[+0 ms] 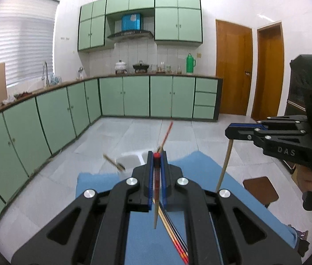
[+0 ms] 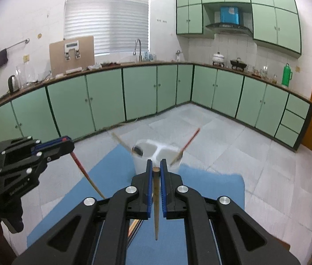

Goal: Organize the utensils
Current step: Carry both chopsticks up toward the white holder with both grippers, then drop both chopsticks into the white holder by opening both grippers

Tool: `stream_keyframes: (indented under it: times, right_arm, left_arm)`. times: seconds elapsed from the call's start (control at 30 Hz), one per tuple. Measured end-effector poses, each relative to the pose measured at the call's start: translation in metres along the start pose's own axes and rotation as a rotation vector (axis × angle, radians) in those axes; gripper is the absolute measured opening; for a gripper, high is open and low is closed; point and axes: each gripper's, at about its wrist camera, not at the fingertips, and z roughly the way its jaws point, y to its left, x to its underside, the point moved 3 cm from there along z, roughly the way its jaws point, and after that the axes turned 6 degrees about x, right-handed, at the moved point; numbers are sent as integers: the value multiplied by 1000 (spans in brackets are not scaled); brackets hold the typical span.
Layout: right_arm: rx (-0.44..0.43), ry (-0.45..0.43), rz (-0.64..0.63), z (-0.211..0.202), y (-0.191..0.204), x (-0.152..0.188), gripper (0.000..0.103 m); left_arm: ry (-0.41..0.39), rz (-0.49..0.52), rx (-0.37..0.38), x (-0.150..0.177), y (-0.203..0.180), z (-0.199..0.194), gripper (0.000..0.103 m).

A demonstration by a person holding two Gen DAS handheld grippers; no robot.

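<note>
My left gripper (image 1: 157, 154) is shut on a red-topped chopstick (image 1: 156, 176) that hangs down between its fingers; it also shows in the right wrist view (image 2: 83, 170) under the left gripper (image 2: 67, 142). My right gripper (image 2: 156, 165) is shut on a plain wooden chopstick (image 2: 156, 198), also visible in the left wrist view (image 1: 224, 165) below the right gripper (image 1: 230, 131). A white two-compartment utensil holder (image 2: 156, 150) stands at the far edge of the blue mat (image 2: 211, 183), with a chopstick leaning out on each side. More chopsticks (image 1: 173, 231) lie on the mat below.
Both grippers are held above the blue-covered table (image 1: 102, 183). A brown stool (image 1: 259, 187) stands to the right of it. Green kitchen cabinets (image 2: 133, 92) line the walls beyond an open tiled floor (image 2: 233, 145).
</note>
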Motion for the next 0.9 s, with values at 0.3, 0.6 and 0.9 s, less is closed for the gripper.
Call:
stream_keyframes:
  times: [0.3, 0.6, 0.9]
  right_arm:
    - [9, -115, 75, 33, -21, -84, 7]
    - [22, -156, 137, 101, -35, -115, 7]
    - [34, -50, 134, 166, -40, -77, 8]
  left_arm:
    - [-115, 24, -22, -72, 21, 37, 5]
    - [-141, 20, -62, -93, 47, 107, 5]
    - [-42, -46, -42, -61, 73, 173, 7]
